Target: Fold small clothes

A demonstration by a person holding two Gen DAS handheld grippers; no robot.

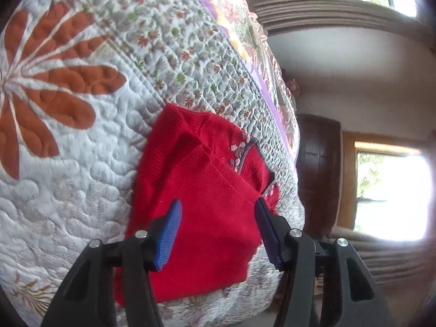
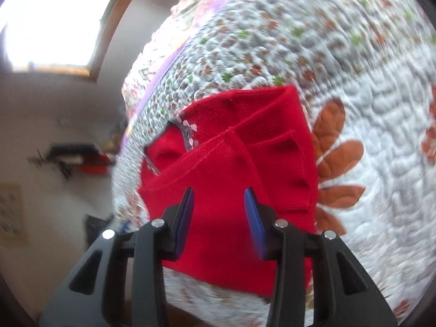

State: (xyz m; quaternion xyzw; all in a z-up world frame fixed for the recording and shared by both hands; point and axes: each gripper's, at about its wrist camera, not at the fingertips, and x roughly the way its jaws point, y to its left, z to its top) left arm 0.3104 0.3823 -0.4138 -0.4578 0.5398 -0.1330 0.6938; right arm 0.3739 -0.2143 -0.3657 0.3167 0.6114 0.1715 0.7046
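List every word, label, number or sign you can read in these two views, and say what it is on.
None can be read.
The red garment shows only a pale flower trim at its neckline, no lettering.
The quilt carries flower patterns only.
The framed sheet on the wall is too blurred to read.

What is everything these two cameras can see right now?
red knit garment: one, red with a small grey and white trim, partly folded on the quilt near its edge
quilt: one, white with orange flowers and small leaf print, spread under the garment
windows: at least two, bright, wood-framed, in the room behind
left gripper: one, black with blue pads, open above the garment
right gripper: one, black with blue pads, open above the garment
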